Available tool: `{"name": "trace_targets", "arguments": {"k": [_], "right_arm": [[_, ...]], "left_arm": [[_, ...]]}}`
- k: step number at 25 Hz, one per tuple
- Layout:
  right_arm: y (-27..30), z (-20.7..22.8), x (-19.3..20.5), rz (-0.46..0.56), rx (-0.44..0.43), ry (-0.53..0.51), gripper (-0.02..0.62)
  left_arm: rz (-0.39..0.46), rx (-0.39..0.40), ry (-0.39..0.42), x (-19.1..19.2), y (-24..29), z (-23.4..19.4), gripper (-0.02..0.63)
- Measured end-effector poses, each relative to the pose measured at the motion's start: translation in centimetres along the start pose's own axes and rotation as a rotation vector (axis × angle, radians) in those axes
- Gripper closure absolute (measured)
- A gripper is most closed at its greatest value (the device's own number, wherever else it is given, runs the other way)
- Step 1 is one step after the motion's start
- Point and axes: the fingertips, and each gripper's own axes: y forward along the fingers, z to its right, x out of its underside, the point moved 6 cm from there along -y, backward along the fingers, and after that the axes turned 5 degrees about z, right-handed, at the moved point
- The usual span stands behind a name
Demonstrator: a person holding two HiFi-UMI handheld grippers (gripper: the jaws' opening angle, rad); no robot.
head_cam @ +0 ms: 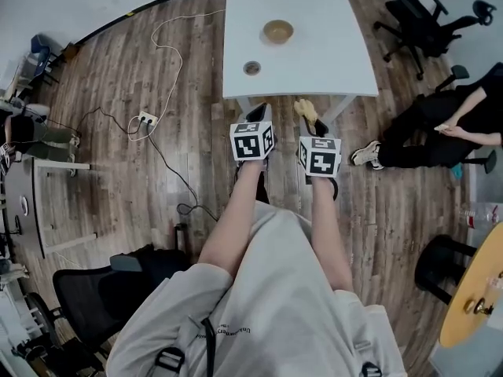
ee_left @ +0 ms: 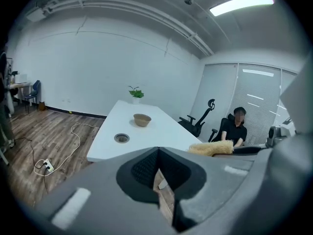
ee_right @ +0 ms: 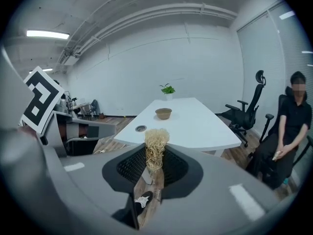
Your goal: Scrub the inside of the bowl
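Observation:
A small tan bowl [head_cam: 277, 31] stands empty on the white table [head_cam: 330, 61], toward its far half; it also shows as the bowl [ee_left: 142, 119] and the bowl [ee_right: 163, 113] in the gripper views. Both grippers hover over the floor short of the table's near edge. My right gripper [head_cam: 314, 126] is shut on a straw-coloured fibre scrubber [ee_right: 156, 148], which sticks up from the jaws; the same scrubber [head_cam: 306, 111] points at the table edge. My left gripper [head_cam: 258, 111] is beside it, jaws closed together with nothing in them [ee_left: 157, 153].
A round cable hole [head_cam: 251, 67] sits in the table near its front edge. A small plant [ee_right: 167, 89] stands at the far end. A person [head_cam: 440, 128] sits right of the table, near office chairs [head_cam: 416, 22]. A power strip [head_cam: 145, 119] and cables lie on the floor at left.

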Motion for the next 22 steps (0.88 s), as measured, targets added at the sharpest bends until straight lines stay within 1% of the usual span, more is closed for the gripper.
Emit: {"name": "trace_targets", "arguments": {"k": [4, 7, 11, 18, 22], "right_arm": [[2.1, 1.5, -1.9, 0.032, 0.027, 0.053, 0.491], [4.1, 2.0, -3.2, 0.024, 0.036, 0.093, 0.491], [7.0, 2.2, -5.0, -0.007, 0.038, 0.093, 0.49], [13.8, 2.4, -8.3, -0.035, 0.068, 0.118, 0.489], [18.1, 2.0, -10.1, -0.053, 0.087, 0.112, 0.489]], "left_arm": [[-0.011, 0.015, -0.006, -1.9, 2.6, -1.0, 0.604], [-0.038, 0.043, 0.007, -3.2, 4.9, -1.7, 0.604], [-0.075, 0.071, 0.022, -4.5, 7.7, -3.2, 0.604], [-0.109, 0.105, 0.007, -7.9, 13.7, -7.4, 0.604], [-0.106, 0.126, 0.007, -10.0, 17.3, -10.3, 0.604]]}}
